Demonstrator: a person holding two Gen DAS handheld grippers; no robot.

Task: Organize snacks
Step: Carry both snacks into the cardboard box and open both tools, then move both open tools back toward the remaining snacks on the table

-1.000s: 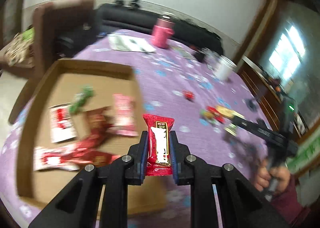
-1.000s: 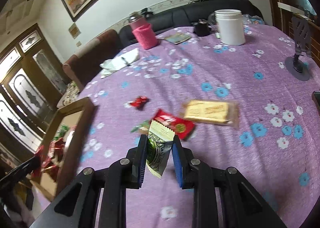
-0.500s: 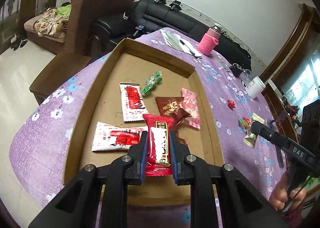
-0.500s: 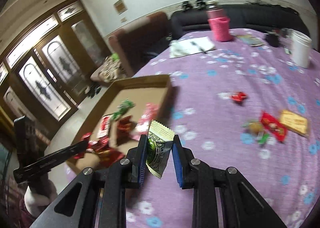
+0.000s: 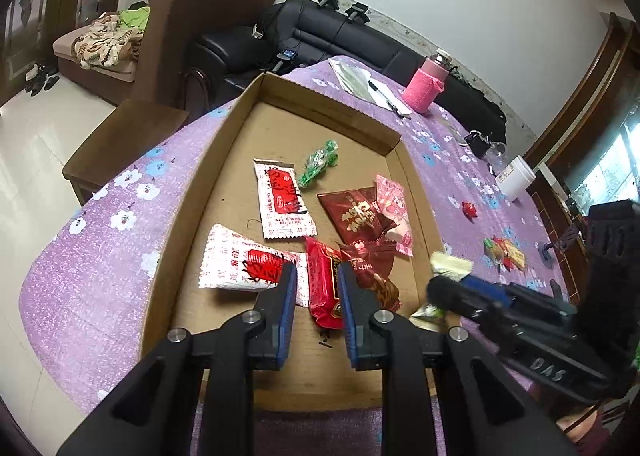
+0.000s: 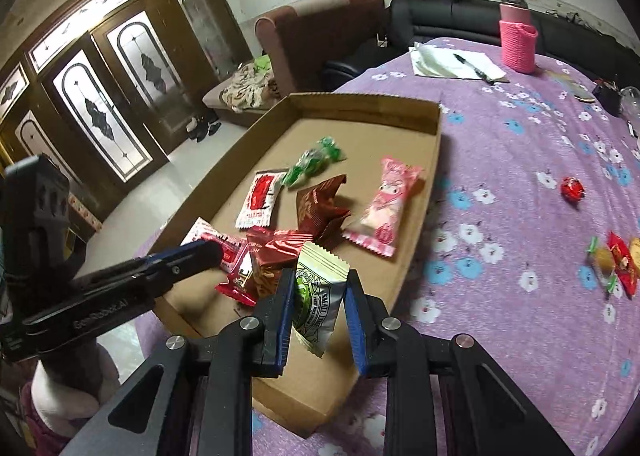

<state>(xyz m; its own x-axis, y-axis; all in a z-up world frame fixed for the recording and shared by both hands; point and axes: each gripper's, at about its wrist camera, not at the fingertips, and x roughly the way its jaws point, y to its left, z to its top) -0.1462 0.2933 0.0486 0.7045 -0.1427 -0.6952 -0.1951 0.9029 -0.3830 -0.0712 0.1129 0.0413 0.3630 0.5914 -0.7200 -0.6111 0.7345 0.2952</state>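
Note:
A shallow cardboard tray (image 5: 192, 192) (image 6: 434, 160) on the purple flowered table holds several snack packets. My left gripper (image 5: 316, 308) is open over the tray's near end; a red snack bar (image 5: 325, 284) lies in the tray between its fingers. It also shows in the right wrist view (image 6: 240, 280). My right gripper (image 6: 318, 320) stands over the tray's near right corner with a green-and-white packet (image 6: 318, 296) between its fingers; the jaws look slightly parted. That packet shows in the left wrist view (image 5: 450, 266).
Loose snacks lie on the table to the right: a red candy (image 6: 572, 189) and a small cluster (image 6: 616, 260). A pink-sleeved bottle (image 6: 518, 42), papers with a pen (image 6: 456, 63) and a white tub (image 5: 516, 178) stand farther back. Sofas lie beyond the table.
My left gripper opened and the red bar dropped into the tray. My right gripper carried the green-and-white packet left, over the tray's corner, and its jaws widened slightly.

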